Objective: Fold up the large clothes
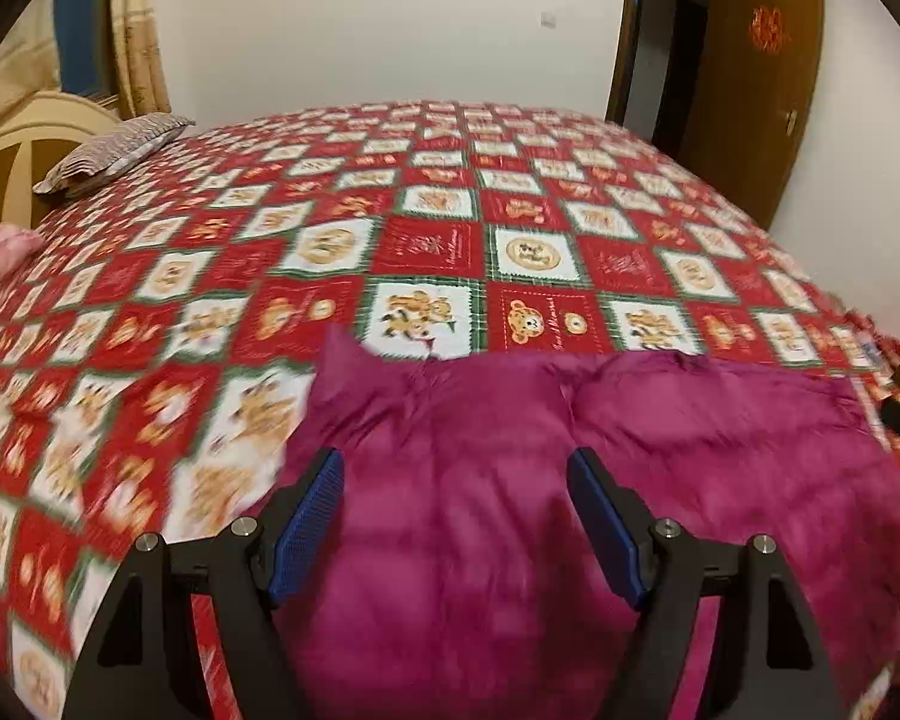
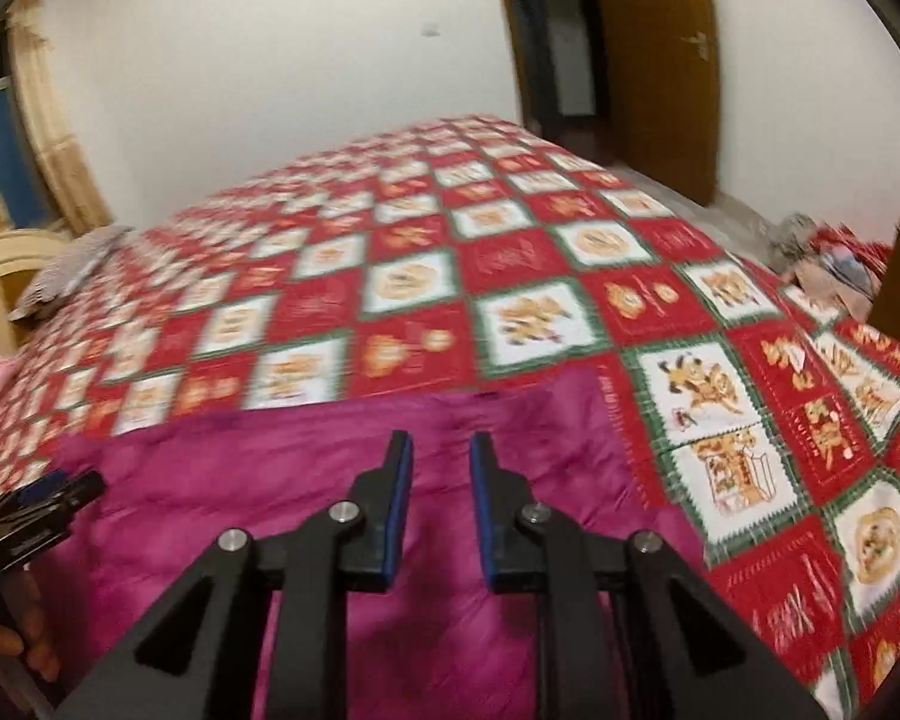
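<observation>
A large magenta garment [image 1: 570,480] lies spread flat on the bed at the near edge; it also shows in the right wrist view [image 2: 282,480]. My left gripper [image 1: 456,462] is wide open and empty, hovering above the garment's left part. My right gripper [image 2: 441,444] hovers above the garment near its right edge, jaws a narrow gap apart with nothing between them. The left gripper shows at the left edge of the right wrist view [image 2: 48,498], held by a hand.
The bed carries a red, white and green checked bedspread [image 1: 450,210] with bear prints. A striped pillow [image 1: 114,147] and a pink cloth [image 1: 0,252] lie at the left. A wooden door [image 1: 750,90] stands open at the right. Clutter [image 2: 834,258] lies beside the bed's right side.
</observation>
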`<state>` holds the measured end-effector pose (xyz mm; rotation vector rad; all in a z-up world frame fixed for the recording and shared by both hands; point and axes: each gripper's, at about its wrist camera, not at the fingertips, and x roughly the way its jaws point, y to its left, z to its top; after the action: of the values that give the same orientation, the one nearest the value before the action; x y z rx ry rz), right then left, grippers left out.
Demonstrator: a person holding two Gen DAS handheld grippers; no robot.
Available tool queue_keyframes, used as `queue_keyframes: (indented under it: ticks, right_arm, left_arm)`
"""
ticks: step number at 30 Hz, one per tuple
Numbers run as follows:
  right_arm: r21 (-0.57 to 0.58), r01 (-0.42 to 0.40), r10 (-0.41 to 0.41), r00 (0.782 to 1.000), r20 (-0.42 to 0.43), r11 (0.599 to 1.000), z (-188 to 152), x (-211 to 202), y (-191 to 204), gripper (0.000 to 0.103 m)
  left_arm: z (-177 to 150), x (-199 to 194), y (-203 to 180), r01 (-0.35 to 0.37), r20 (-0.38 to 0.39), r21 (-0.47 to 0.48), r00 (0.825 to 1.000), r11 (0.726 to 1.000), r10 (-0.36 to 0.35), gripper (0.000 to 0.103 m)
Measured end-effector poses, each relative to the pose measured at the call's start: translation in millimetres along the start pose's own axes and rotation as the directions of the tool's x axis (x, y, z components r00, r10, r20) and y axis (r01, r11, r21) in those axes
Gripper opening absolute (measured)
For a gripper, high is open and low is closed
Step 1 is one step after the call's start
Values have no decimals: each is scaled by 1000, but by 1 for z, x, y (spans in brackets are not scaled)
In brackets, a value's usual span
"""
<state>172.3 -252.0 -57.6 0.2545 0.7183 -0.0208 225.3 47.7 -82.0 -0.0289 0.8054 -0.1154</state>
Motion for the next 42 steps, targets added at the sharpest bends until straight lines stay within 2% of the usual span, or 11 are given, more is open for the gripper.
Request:
queue_keyframes:
  ticks: [6, 13, 17, 22, 26, 29, 31, 33, 35, 38, 42]
  right_arm:
    - [-16, -161, 161, 987, -12, 987, -45, -23, 61, 20]
    - [-34, -108, 104, 989, -107, 994, -85, 31, 84, 20]
    - [-43, -105, 101, 991, -92, 994, -95, 39, 81, 19]
    - [-38, -110, 107, 990, -87, 993, -96, 39, 80, 19]
    - [-31, -118, 116, 990, -81, 993, -99, 38, 79, 19]
    - [-33, -118, 115, 990, -78, 992, -100, 38, 79, 19]
    - [-30, -120, 117, 990, -78, 992, -100, 38, 79, 19]
    - [-21, -127, 125, 989, -83, 992, -100, 39, 78, 19]
    - [-3, -140, 139, 986, -91, 990, -99, 41, 75, 19]
    - [13, -153, 154, 983, -100, 988, -99, 42, 71, 19]
    - [110, -176, 190, 973, -128, 978, -99, 42, 63, 19]
  left_arm:
    - [-51, -56, 33, -34, 68, -63, 997, 997, 38, 77]
    - [-93, -63, 61, -8, 64, -198, 998, 980, 21, 77]
    - [-108, -62, 65, -13, 71, -248, 997, 969, 32, 77]
    - [-126, -58, 66, 106, 73, -380, 994, 919, -84, 77]
    - [-125, -35, 50, 119, 27, -401, 993, 908, -118, 81]
    - [-113, -26, 41, 108, 67, -380, 994, 919, -89, 82]
    - [-106, -22, 45, 176, 118, -423, 983, 889, -139, 82]
    - [-100, -22, 46, 254, 186, -451, 964, 856, -189, 66]
    - [-90, -21, 37, 271, 183, -417, 960, 868, -212, 34]
    - [-77, -33, 26, 311, 208, -342, 945, 886, -252, 21]
    - [-65, -69, 30, 382, 273, -280, 911, 881, -309, 16]
